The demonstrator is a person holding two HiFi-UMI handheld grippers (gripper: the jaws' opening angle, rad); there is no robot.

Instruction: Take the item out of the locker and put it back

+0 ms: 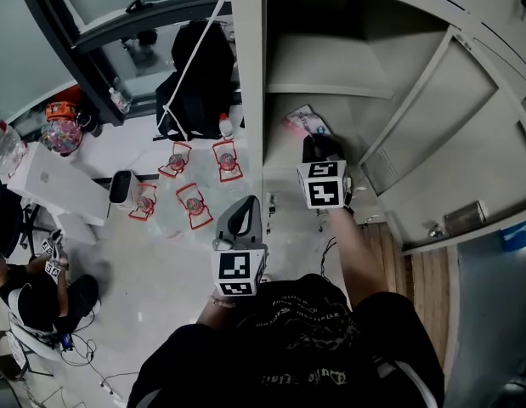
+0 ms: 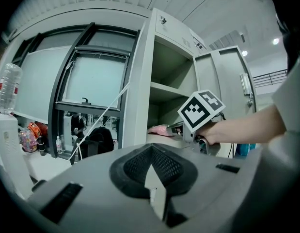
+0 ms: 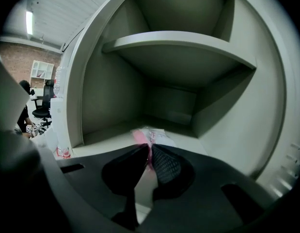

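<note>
A pink and white packet (image 1: pixel 305 124) lies on the locker's lower shelf (image 1: pixel 330 75), just under the shelf board (image 3: pixel 179 40). My right gripper (image 1: pixel 318 147) reaches into the compartment. In the right gripper view its jaws (image 3: pixel 150 152) are shut on the near edge of the packet (image 3: pixel 152 136), with a pink strip showing between the pads. My left gripper (image 1: pixel 244 215) hangs outside the locker, in front of its left wall, jaws together and holding nothing (image 2: pixel 150 171). From there I see the right gripper's marker cube (image 2: pixel 200 109) and the packet (image 2: pixel 159 129).
The locker door (image 1: pixel 449 143) stands open to the right. A black backpack (image 1: pixel 199 66) leans by the window at the left. Several red-framed items (image 1: pixel 195 202) lie on the floor beside a white box (image 1: pixel 54 185). A person (image 1: pixel 42 296) sits at the lower left.
</note>
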